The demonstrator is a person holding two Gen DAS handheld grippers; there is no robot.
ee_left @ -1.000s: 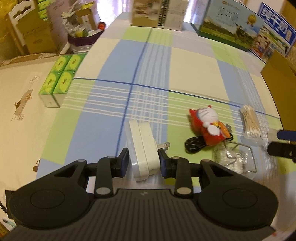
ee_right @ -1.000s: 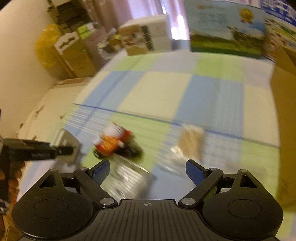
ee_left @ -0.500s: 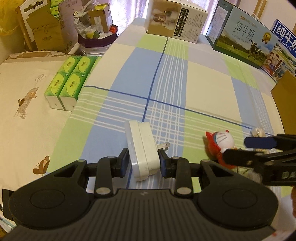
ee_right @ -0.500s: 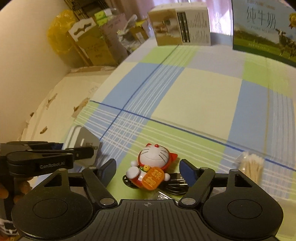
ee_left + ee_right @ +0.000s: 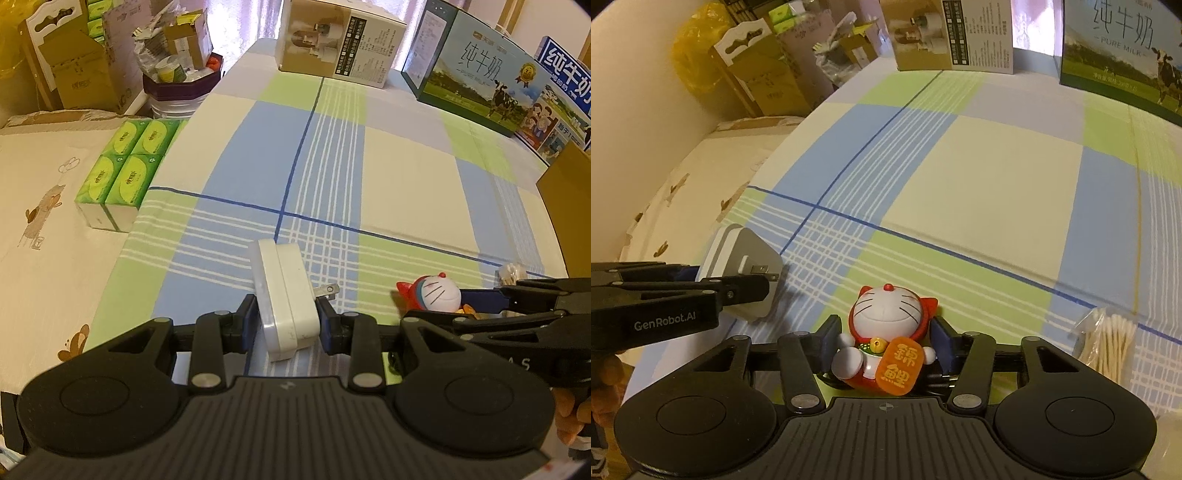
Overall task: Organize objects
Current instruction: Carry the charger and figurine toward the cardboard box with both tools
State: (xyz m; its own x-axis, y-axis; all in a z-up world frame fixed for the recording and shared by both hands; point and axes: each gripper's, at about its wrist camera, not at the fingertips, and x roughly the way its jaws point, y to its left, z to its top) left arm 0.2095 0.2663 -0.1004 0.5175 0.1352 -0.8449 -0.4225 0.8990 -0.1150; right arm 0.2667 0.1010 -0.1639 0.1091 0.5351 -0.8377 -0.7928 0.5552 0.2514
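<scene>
Left gripper [image 5: 285, 322] clamps white charger [image 5: 286, 300]; right gripper [image 5: 884, 341] fingers pinch cat figurine [image 5: 886, 328] on checked cloth [image 5: 979, 177].

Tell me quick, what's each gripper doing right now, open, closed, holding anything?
Left gripper: shut on the white charger.
Right gripper: jaws around the cat figurine, apparently shut on it.

Each hand-held gripper is black plastic. The left hand-held gripper [image 5: 284, 320] has a ribbed grey middle, two big round bumps at the sides, silver screws on its bent links, and dark blue pads [image 5: 247, 323] on its fingers. The right hand-held gripper [image 5: 884, 341] looks the same. White letters on the left one's side say "GenRobot.AI".
</scene>
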